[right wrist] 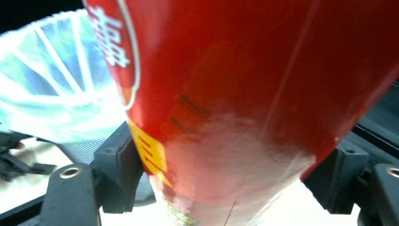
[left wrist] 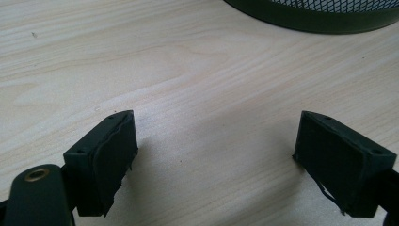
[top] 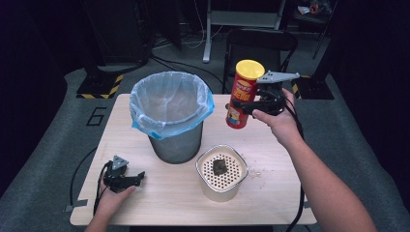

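Currently right gripper (top: 247, 105) clamps red cardboard chip can with yellow lid (top: 241, 94) airborne, upper right; drop into bag-lined mesh bin (top: 170, 116) pending. Left gripper (top: 137, 178) jaws apart, empty.

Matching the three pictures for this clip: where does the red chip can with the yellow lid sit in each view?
High view: the red chip can hangs upright above the table, right of centre, clamped by the right hand-held gripper.
Left gripper view: not in it.
Right gripper view: the can spans the middle, between the jaws.
Shared landmark: the mesh waste bin, whose blue liner bag sits at the right gripper view's left.
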Demonstrator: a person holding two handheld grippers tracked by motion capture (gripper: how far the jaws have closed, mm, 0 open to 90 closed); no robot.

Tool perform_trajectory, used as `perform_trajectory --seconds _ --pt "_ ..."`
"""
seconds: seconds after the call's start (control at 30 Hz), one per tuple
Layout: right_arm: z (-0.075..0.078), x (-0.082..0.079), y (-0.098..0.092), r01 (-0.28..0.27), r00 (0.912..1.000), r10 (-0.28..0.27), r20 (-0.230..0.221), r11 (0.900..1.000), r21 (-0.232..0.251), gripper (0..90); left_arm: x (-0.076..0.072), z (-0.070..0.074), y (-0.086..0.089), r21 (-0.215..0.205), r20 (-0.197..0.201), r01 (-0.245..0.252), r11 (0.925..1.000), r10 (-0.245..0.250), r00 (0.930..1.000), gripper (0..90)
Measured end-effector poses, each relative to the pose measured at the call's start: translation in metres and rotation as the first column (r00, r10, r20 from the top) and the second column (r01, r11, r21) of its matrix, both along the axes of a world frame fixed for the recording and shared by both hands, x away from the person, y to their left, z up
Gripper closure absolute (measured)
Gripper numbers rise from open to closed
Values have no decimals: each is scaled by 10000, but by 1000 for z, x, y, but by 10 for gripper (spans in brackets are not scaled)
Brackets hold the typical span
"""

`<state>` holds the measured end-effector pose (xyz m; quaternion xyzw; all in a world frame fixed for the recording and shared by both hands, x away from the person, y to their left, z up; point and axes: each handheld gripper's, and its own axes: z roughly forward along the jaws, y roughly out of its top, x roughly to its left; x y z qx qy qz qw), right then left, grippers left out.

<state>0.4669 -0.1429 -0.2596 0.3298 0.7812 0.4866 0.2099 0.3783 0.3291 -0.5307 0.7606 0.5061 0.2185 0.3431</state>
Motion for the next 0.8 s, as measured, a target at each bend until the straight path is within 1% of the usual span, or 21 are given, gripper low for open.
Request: perform_trajectory --seconds 0.13,0.33,0.47,0.57,0.67,0.7,0.77,0.8 --pt "15 -1 10 -221 9996 223 154 9996 -168 235 0 0 0 2 -1 5 10000 -5 10000 133" --pt "35 1 23 -495 9986 500 178 9985 -232 235 0 0 0 3 2 3 10000 -3 10000 133" --pt "47 2 30 -587 9975 598 374 9978 -312 235 0 0 0 -24 -10 2 10000 -2 10000 133" --pt "59 2 36 -659 9968 678 435 9968 -443 235 0 0 0 4 0 7 10000 -7 10000 133" --pt "71 2 40 -710 9961 733 481 9964 -467 235 0 0 0 -7 7 8 10000 -8 10000 133" --pt "76 1 42 -748 9956 774 532 9960 -486 235 0 1 1 35 -113 69 10000 -69 9999 133" --pt "85 1 46 -850 9946 877 557 9952 -490 235 0 1 1 33 -110 69 10000 -68 9999 133" --pt "89 1 48 -887 9941 915 585 9949 -488 235 0 0 0 -57 -64 -13 10000 12 10000 133"
